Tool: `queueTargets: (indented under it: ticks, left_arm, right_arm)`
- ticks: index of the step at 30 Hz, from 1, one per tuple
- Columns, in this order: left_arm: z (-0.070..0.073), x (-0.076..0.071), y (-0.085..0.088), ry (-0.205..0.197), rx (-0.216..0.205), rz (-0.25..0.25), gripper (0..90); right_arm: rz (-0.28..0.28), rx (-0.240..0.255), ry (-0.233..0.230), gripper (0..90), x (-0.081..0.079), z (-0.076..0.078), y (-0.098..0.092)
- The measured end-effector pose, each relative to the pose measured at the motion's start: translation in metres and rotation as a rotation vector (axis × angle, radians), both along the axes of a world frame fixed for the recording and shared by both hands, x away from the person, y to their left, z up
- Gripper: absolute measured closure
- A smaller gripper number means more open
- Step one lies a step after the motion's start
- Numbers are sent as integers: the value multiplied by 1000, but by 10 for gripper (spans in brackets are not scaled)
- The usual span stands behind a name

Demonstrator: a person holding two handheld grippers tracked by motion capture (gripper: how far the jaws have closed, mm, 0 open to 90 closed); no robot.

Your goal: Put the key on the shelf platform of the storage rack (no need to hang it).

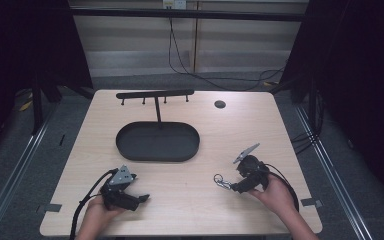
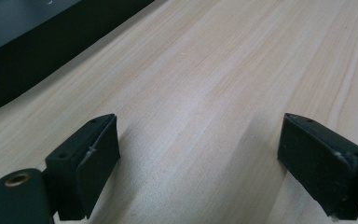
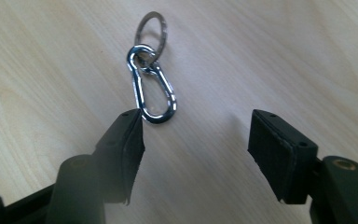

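L gripper [image 1: 142, 199] low near the worktop's front edge, jaws wide apart, nothing between. R gripper [image 1: 228, 187] angled left, jaws part open, nothing between. Both hands grip from below.

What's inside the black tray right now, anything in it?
The black oval tray looks empty apart from the post of the hook rack rising from its back part. The near wall hides a thin strip of the floor, so something small there could go unseen.
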State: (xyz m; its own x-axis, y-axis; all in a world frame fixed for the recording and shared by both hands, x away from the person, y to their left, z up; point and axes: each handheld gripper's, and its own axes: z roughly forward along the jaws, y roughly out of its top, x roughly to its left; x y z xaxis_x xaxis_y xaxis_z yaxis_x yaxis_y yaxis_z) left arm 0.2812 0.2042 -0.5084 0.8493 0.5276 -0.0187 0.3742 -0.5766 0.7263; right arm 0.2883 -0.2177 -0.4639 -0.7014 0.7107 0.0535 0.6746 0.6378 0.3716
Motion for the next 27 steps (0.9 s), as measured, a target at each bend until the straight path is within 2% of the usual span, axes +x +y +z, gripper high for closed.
queueTargets:
  ticks: [3,6,9,14,20,24,27]
  left_arm:
    - [0,0,0,2,0,0,123]
    - [0,0,0,2,0,0,123]
    - [0,0,0,2,0,0,123]
    - [0,0,0,2,0,1,123]
    - [0,0,0,2,0,1,123]
    - [0,0,0,2,0,1,123]
    - [0,0,0,2,0,1,123]
  right_arm:
    - [26,-22,5,378,1,1,6]
    - [61,-42,35,408,5,-1,18]
    - [65,-57,56,419,7,-2,23]
    - [111,-92,75,455,11,-5,34]
    - [130,-107,92,479,14,-4,40]
    - [142,-148,113,493,17,-3,45]
    - [153,-153,114,500,18,-4,46]
